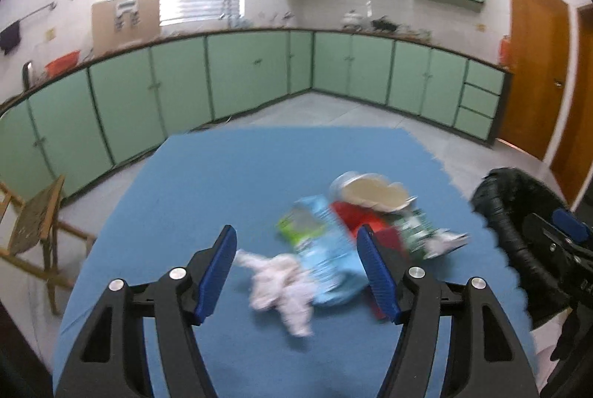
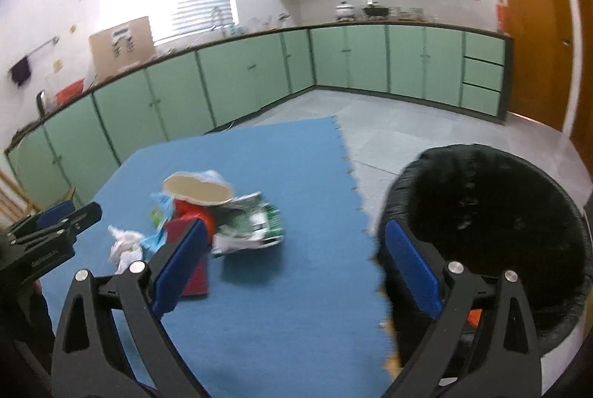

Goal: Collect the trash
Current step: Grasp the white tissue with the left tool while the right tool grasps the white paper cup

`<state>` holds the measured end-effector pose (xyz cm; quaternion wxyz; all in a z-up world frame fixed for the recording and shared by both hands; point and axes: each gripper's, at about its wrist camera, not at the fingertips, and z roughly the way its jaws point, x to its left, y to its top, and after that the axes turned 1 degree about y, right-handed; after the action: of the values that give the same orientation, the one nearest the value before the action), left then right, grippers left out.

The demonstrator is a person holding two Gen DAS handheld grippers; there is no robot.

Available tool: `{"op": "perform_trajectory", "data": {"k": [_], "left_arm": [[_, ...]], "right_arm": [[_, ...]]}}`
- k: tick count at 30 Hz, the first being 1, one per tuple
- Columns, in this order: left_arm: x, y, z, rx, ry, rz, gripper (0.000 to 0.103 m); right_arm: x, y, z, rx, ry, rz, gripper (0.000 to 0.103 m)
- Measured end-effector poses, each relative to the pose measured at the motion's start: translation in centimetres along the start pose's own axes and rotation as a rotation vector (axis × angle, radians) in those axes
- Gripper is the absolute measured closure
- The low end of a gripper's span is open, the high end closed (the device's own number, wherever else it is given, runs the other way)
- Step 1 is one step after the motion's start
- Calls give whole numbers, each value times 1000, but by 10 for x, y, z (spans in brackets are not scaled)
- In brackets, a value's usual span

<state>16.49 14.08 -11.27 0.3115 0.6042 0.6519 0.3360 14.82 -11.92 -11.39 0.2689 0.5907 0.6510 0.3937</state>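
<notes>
So both of our hand-held grippers are wide open with nothing in them. Our left hand-held gripper [image 1: 296, 272] hovers over the crumpled white tissue [image 1: 281, 287] and light blue wrapper [image 1: 322, 249], while the right hand-held gripper [image 2: 296, 268] hangs between the pile and the black-lined trash bin [image 2: 489, 231]. Pretty much everything's left: the cardboard piece [image 2: 200, 190], red packet [image 2: 192, 212] and green-white wrapper [image 2: 255, 224] all sit bunched on the blue mat [image 2: 296, 324]. We can't tell what's in the bin.
</notes>
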Motion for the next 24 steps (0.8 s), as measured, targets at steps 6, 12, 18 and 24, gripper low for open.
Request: {"op": "perform_trajectory", "data": {"k": [6,12,18,24], "left_arm": [[16,-16,21,50,26,-26,37],[19,-31,43,110,26,-30,37],[20,-38,64,168,11,-48,40],[29,-41,65,182,-36,-75,90]], "right_arm": [[31,-7,24,30,32,-31,11],[33,-7,33,47,32,-41,17],[34,-5,42,61,34,-51,18],[40,2,51,58,43,-78,18]]}}
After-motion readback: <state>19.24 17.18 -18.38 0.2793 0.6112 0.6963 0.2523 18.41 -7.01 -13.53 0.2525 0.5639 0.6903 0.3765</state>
